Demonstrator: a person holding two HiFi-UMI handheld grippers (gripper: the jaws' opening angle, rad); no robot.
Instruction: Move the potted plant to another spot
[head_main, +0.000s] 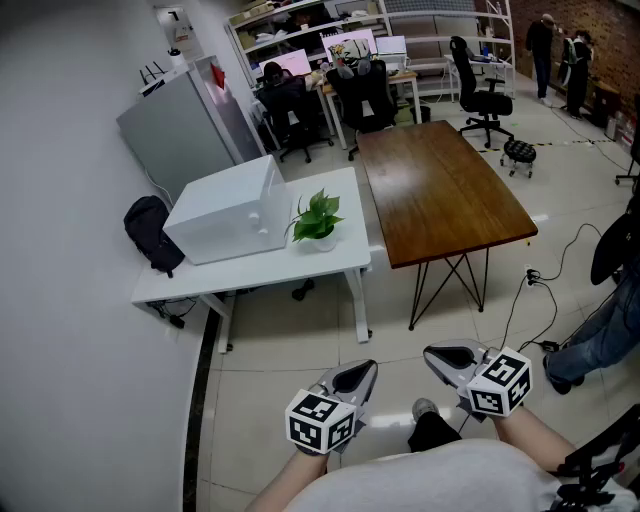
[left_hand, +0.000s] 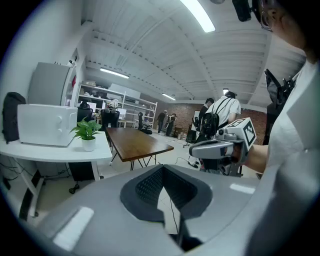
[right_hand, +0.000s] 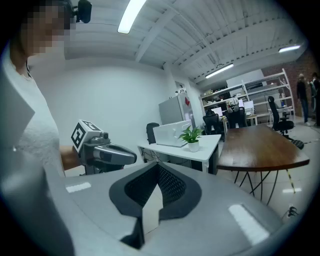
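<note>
Resting on smooth white rectangular table (head_main: 343, 262), leafy potted plant (head_main: 318, 222).

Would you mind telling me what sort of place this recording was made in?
Likely an open-plan office or lab workspace: desks with lit computer monitors, black swivel office chairs, and white metal storage shelves along the back wall.

My left gripper (head_main: 362, 372) and right gripper (head_main: 438, 354) are smooth grey shells tapering to rounded noses. Each carries a white cube (head_main: 320, 420) printed with black square markers. On the grippers' own cameras, the jaws are lined with black pads (left_hand: 150, 187) of fine dimpled texture, and a pale rectangular strip (right_hand: 247, 222) marks each side of the shell. The person carrying them for me wears a light grey-white top (head_main: 440, 480).
</note>
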